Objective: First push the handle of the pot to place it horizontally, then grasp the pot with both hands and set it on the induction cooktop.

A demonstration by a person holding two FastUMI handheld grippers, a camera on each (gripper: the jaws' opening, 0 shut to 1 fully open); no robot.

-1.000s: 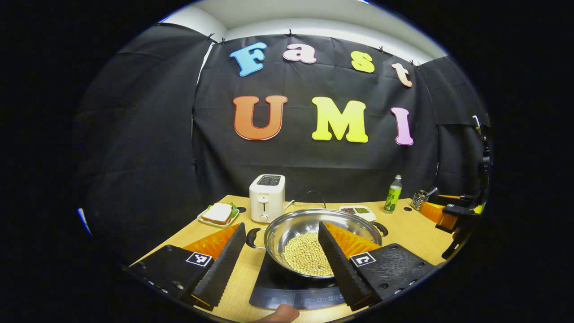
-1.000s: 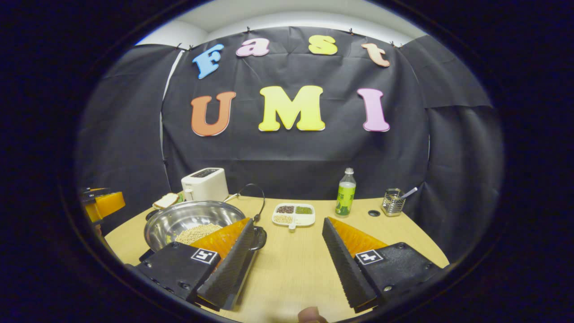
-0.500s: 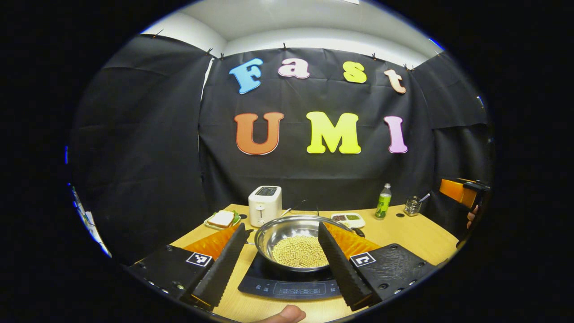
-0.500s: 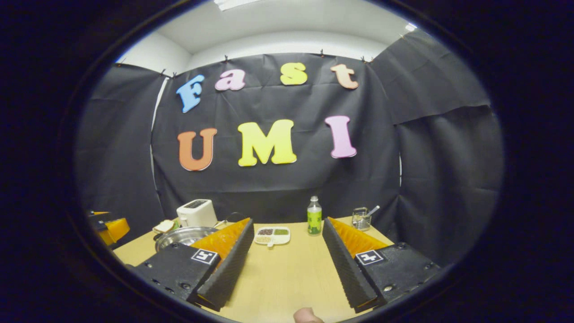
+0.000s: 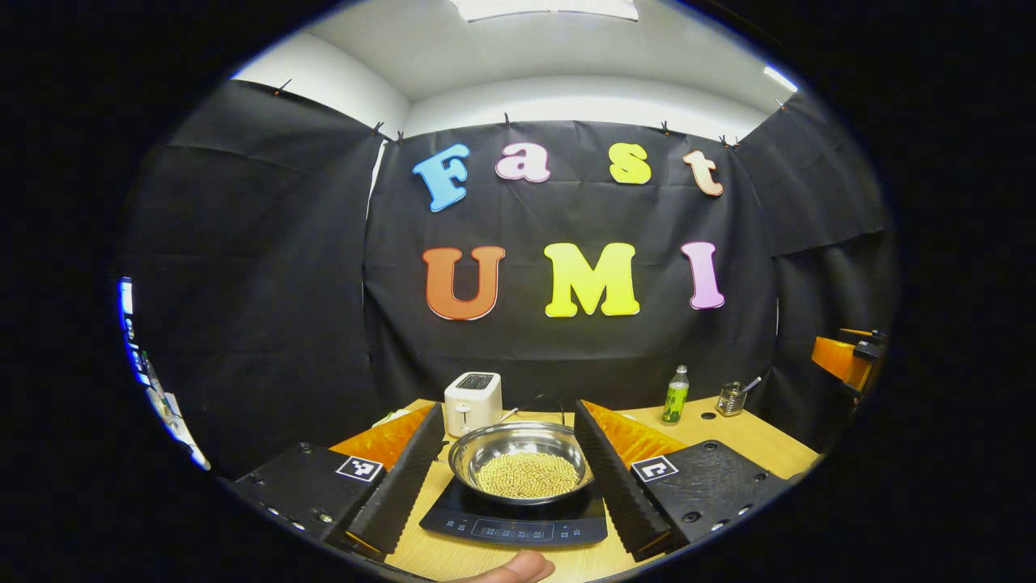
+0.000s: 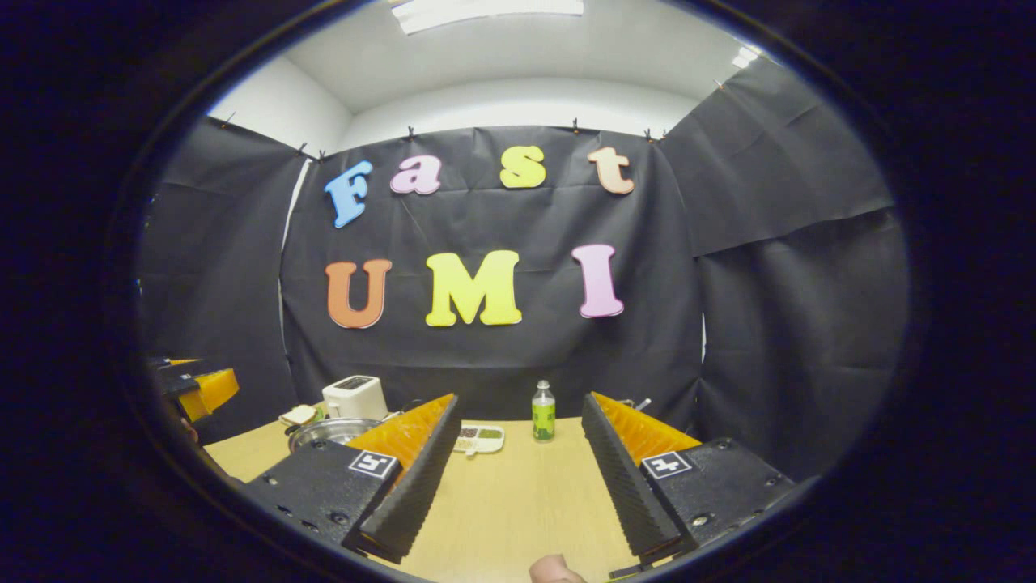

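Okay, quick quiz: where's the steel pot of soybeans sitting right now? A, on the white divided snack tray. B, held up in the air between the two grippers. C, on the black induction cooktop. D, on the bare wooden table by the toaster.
C: in the left gripper view the pot rests on the induction cooktop, with both grippers open and clear of it.

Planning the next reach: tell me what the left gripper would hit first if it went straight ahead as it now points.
Probably the round steel pot of soybeans on the black induction cooktop, which sits dead ahead between the open left gripper fingers. The white toaster stands behind it. Depth is uncertain.
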